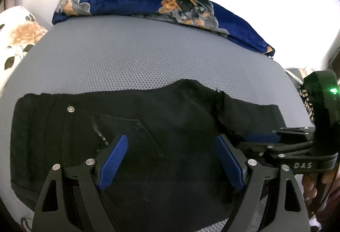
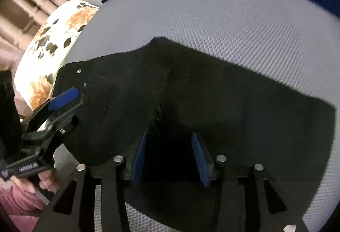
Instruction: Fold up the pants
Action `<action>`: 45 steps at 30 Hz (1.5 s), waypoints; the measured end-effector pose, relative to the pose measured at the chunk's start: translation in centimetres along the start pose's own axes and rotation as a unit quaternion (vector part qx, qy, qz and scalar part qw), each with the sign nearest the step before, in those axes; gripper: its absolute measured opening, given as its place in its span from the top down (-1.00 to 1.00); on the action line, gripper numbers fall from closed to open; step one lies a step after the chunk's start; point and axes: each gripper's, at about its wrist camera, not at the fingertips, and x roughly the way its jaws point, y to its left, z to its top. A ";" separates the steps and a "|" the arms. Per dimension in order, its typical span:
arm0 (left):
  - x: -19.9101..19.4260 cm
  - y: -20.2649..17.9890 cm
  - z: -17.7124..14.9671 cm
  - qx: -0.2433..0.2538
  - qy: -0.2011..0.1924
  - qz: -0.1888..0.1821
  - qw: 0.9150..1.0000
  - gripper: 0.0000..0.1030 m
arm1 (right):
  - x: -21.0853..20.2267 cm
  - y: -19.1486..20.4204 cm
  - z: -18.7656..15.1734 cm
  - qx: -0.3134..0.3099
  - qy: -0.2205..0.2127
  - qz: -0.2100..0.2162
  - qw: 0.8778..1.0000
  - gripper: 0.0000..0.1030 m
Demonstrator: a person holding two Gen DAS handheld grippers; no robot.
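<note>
Black pants (image 1: 170, 108) lie folded on a grey mesh mattress (image 1: 127, 51), with a rivet and a pocket seam at the waist end on the left. My left gripper (image 1: 171, 138) hovers over the pocket area, jaws wide open and nothing between the blue pads. In the right wrist view the pants (image 2: 233, 104) spread across the middle. My right gripper (image 2: 170, 134) sits low over a frayed fold, jaws partly apart, pads not pressing the cloth. The right gripper (image 1: 263, 140) also shows at the right of the left wrist view, and the left gripper (image 2: 70, 100) at the left of the right wrist view.
A blue floral blanket (image 1: 148, 2) is bunched along the mattress's far edge. A white floral pillow (image 2: 53, 40) lies off the left side. A hand (image 2: 46, 178) with a pink sleeve holds the left gripper's handle. Bare grey mattress (image 2: 212, 19) stretches beyond the pants.
</note>
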 end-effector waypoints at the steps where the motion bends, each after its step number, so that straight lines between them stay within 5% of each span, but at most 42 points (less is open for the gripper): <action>1: 0.0 0.0 -0.1 -0.003 0.004 -0.008 1.000 -0.64 | -0.5 0.0 -0.1 -0.004 -0.006 -0.005 1.000 0.10; 9: 1.6 -1.0 -0.5 -0.028 0.067 -0.089 0.993 -0.57 | -4.3 -3.9 -1.4 0.031 -0.049 -0.047 0.997 -0.01; 16: 4.7 -0.9 -1.0 -0.076 0.133 -0.141 0.978 -0.21 | -5.2 -7.4 -2.8 0.087 -0.058 -0.054 0.993 -0.02; 24: 6.6 -2.3 -0.2 -0.064 0.157 -0.178 0.969 -0.08 | -4.5 -9.0 -3.6 0.109 -0.052 -0.047 0.992 -0.02; 27: 7.9 -3.3 -0.3 -0.061 0.191 -0.225 0.953 0.02 | -4.3 -9.3 -3.5 0.113 -0.053 -0.044 0.991 -0.02; 31: 8.8 -4.6 0.1 -0.053 0.199 -0.248 0.947 0.02 | -4.2 -9.7 -3.5 0.120 -0.055 -0.040 0.990 -0.02; 33: 9.8 -4.9 -0.2 -0.078 0.221 -0.289 0.928 0.02 | -4.3 -10.1 -3.5 0.125 -0.057 -0.036 0.990 -0.02; 36: 10.7 -4.7 -0.1 -0.099 0.217 -0.314 0.919 0.05 | -4.4 -10.6 -3.5 0.132 -0.060 -0.032 0.989 -0.04; 38: 11.1 -4.4 0.0 -0.120 0.217 -0.316 0.916 0.29 | -4.5 -10.9 -3.6 0.137 -0.061 -0.030 0.988 -0.04; 39: 11.2 -4.2 -0.1 -0.124 0.217 -0.306 0.919 0.47 | -4.5 -11.0 -3.6 0.139 -0.061 -0.029 0.988 -0.04; 40: 11.3 -4.1 -0.1 -0.122 0.216 -0.291 0.924 0.93 | -4.5 -11.0 -3.7 0.139 -0.062 -0.029 0.988 -0.04; 45: 10.0 -5.2 -0.2 -0.074 0.193 -0.255 0.945 0.94 | -4.5 -10.9 -3.6 0.136 -0.061 -0.032 0.988 -0.04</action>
